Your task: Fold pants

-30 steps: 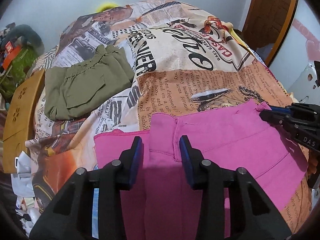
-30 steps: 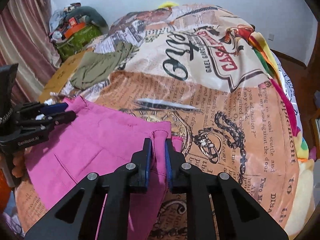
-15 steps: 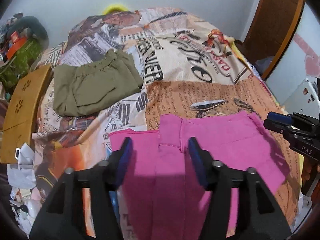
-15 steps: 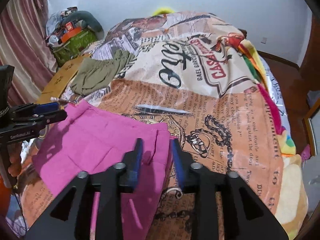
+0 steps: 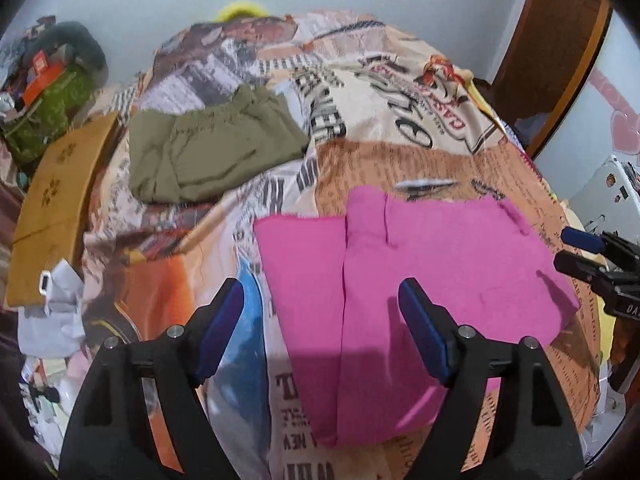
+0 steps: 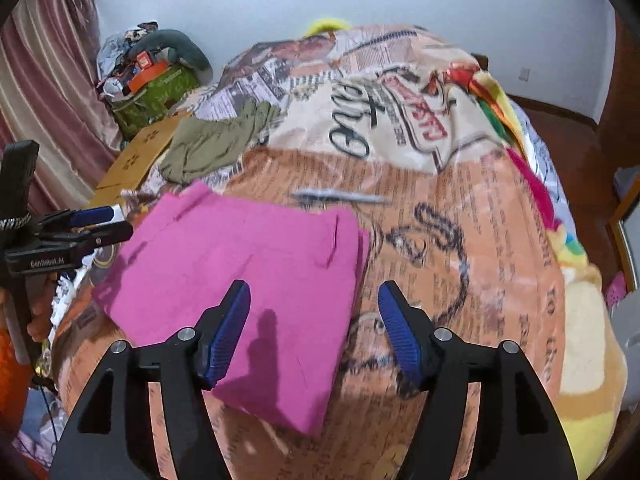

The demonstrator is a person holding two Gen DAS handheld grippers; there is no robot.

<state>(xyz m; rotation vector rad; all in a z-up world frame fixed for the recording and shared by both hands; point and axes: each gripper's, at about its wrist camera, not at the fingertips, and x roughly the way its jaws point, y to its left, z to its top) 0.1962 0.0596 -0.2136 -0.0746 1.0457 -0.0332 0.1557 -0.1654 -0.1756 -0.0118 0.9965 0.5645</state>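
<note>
The pink pants [image 5: 420, 264] lie folded flat on the bed's printed blanket; they also show in the right wrist view [image 6: 248, 280]. My left gripper [image 5: 322, 312] is open and empty, raised above the pants' near left part. My right gripper [image 6: 314, 316] is open and empty, raised above the pants' right edge. The right gripper shows at the right edge of the left wrist view [image 5: 592, 252]. The left gripper shows at the left edge of the right wrist view [image 6: 80, 228].
Folded olive-green pants [image 5: 208, 152] lie at the far left of the blanket [image 5: 400, 92]. A brown cardboard piece [image 5: 56, 200] leans at the bed's left side. Clutter and a green bag [image 6: 160, 84] sit by the curtain. A wooden door [image 5: 560, 40] stands far right.
Both grippers opened, let go of the pink pants and pulled back and up. The pants now lie flat on the blanket.
</note>
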